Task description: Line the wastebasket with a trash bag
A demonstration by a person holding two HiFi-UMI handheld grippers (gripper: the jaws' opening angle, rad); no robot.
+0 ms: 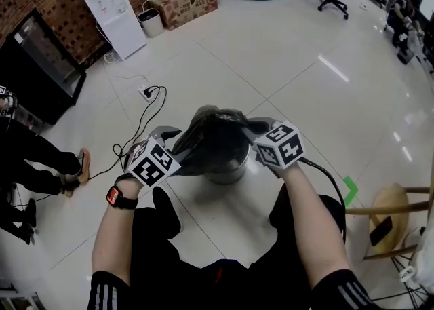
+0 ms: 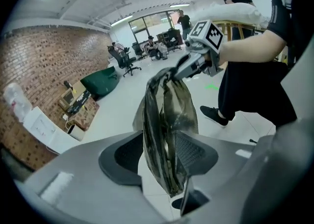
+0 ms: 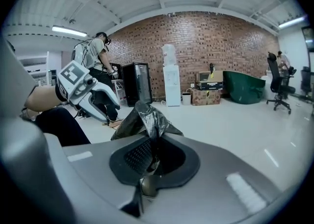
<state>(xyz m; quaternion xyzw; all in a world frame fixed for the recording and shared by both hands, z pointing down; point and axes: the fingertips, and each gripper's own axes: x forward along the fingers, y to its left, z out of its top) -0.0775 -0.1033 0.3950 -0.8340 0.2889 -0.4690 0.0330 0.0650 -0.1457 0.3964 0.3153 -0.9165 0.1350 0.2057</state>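
Note:
A round metal wastebasket [image 1: 229, 168] stands on the tiled floor in front of my legs. A crumpled black trash bag [image 1: 213, 133] is bunched over its mouth. My right gripper [image 1: 256, 127] is shut on the bag's right edge; the right gripper view shows the film [image 3: 147, 115] pinched between the pads of that gripper [image 3: 152, 153]. My left gripper [image 1: 172, 133] is at the bag's left side. Its jaws stand wide apart in the left gripper view, where the bag [image 2: 169, 120] hangs loose between them at the left gripper [image 2: 159, 155]. The basket's inside is hidden.
A power strip with a black cable [image 1: 146, 90] lies on the floor beyond the basket. Another person's legs [image 1: 41, 159] are at the left. A wooden stool [image 1: 393, 215] stands at the right. A white dispenser [image 1: 115, 13] and cardboard boxes [image 1: 186, 3] line the brick wall.

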